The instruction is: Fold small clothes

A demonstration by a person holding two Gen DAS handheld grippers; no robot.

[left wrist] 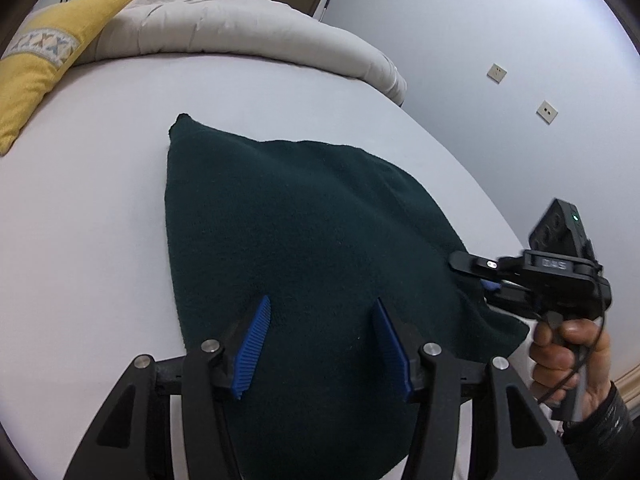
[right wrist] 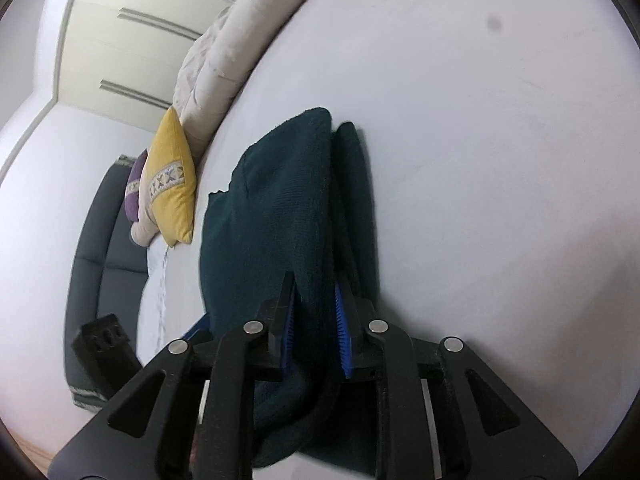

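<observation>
A dark green knitted garment (left wrist: 304, 232) lies on the white bed sheet (left wrist: 80, 220), partly folded. My left gripper (left wrist: 320, 308) is open just above the garment's near part, blue pads spread apart, holding nothing. My right gripper (right wrist: 316, 292) is shut on a thick folded edge of the garment (right wrist: 288, 184), which passes between its blue pads. In the left wrist view the right gripper (left wrist: 476, 270) grips the garment's right edge, held by a hand (left wrist: 568, 356).
A yellow patterned cushion (left wrist: 44, 60) and a beige duvet (left wrist: 240, 28) lie at the far side of the bed. A wall with two sockets (left wrist: 520, 92) is to the right. A dark sofa (right wrist: 104, 240) stands beyond the bed edge.
</observation>
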